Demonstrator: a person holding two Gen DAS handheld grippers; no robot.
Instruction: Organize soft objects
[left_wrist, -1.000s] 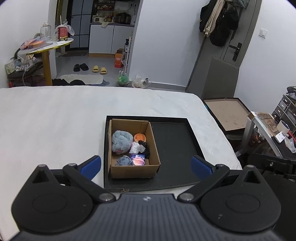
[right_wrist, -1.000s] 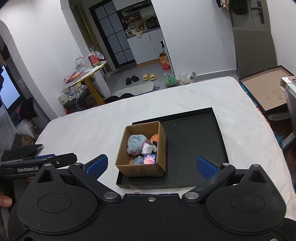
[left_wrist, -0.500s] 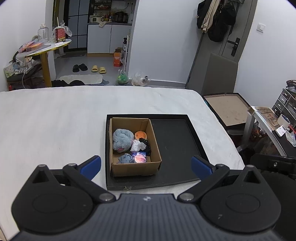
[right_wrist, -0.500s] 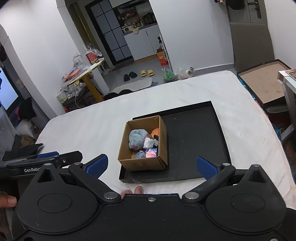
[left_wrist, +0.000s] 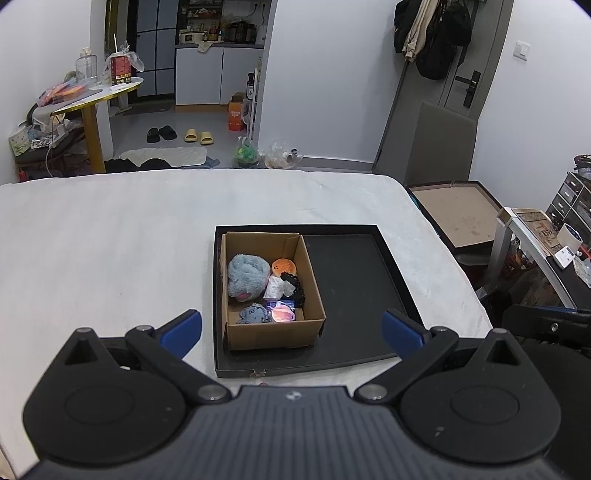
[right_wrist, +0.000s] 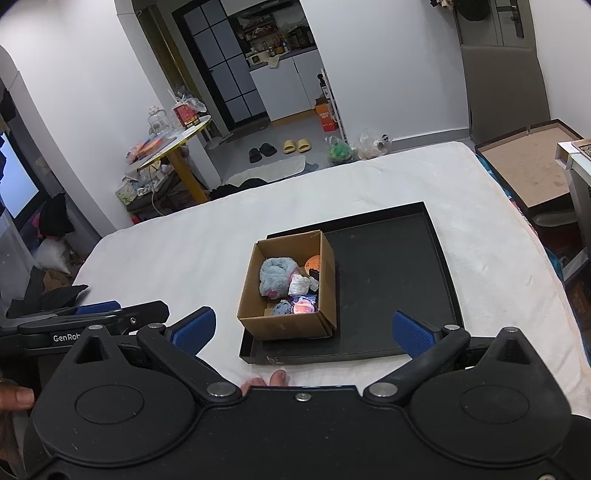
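Reading the only legible lettering first, I found "GenRob" printed in white on the body of the left gripper (right_wrist: 92, 321) where it showed at the lower left of the right wrist view; the rest of the word was cut off by my right gripper (right_wrist: 302, 330). Both tools hung above the near edge of the white bed (left_wrist: 110, 236), each with its blue-padded fingers (left_wrist: 183, 332) spread wide, gripping nothing and touching nothing. Between the fingers of the left gripper (left_wrist: 291, 328) lay the black tray (left_wrist: 354, 291), resting flat on the bed. An open cardboard box (left_wrist: 273, 334) stood in the tray's left half, against its left wall; the right half was bare black surface. Inside the box sat the soft objects: a grey-blue plush (left_wrist: 247, 273) at the left, an orange ball (left_wrist: 283, 266) at the far right corner, a white crumpled piece (left_wrist: 273, 288), a black item (left_wrist: 293, 288) beside it, and a small blue plush (left_wrist: 255, 314) next to a pink toy (left_wrist: 282, 314) along the near wall.
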